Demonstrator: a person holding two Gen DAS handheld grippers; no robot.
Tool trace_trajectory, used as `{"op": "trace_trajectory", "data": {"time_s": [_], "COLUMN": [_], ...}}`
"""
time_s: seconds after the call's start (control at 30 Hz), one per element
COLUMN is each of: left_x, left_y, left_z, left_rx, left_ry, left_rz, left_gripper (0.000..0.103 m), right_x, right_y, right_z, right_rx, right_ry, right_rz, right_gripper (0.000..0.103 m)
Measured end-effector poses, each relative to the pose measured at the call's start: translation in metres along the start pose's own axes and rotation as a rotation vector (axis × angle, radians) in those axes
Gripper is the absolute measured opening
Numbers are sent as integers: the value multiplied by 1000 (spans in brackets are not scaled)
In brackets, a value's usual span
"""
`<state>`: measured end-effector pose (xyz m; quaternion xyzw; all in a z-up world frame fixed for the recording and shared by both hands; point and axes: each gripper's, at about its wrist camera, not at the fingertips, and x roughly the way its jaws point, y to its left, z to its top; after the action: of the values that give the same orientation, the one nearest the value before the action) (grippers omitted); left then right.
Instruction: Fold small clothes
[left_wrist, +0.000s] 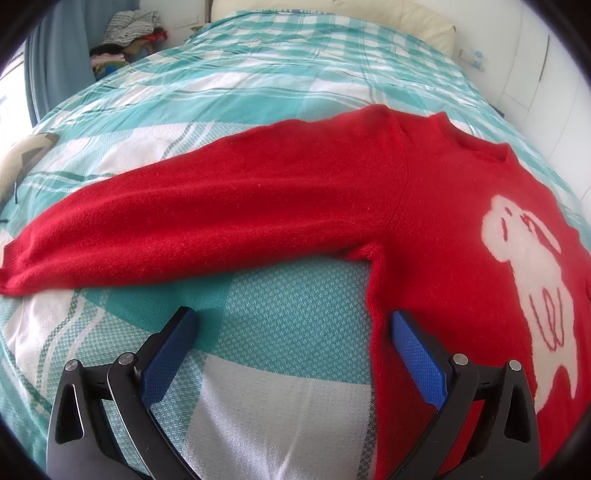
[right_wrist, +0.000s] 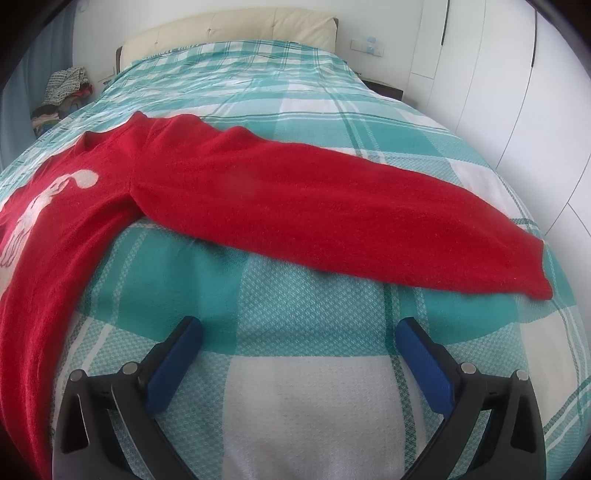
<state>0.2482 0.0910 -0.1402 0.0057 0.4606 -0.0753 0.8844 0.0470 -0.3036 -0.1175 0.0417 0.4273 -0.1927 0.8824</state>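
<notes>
Both grippers, left gripper and right gripper, gape wide, empty, over a red sweater spread flat with sleeves out on the teal plaid bedspread; its hem is cut off below the frame, clothes pile blurred beyond

Red sweater with white, perhaps dog-shaped motif; teal-and-white checked bedspread.

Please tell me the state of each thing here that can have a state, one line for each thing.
Red knitted sweater with white animal figure: spread flat on the bed, front up, unfolded.
Left sleeve: stretched out sideways.
Right sleeve: stretched out sideways.
Left gripper: open, empty.
Right gripper: open, empty.
Teal checked bedspread: smooth.
</notes>
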Motion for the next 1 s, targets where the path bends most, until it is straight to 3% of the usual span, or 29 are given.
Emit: {"op": "trace_trajectory", "data": {"time_s": [1.0], "left_x": [0], "left_y": [-1], "left_z": [0], "left_rx": [2], "left_ry": [4], "left_rz": [-1], "left_gripper": [103], "right_x": [4], "right_y": [1], "right_z": [0], "right_rx": [8], "right_ry": [-4], "right_rz": [2], "right_gripper": [103]}}
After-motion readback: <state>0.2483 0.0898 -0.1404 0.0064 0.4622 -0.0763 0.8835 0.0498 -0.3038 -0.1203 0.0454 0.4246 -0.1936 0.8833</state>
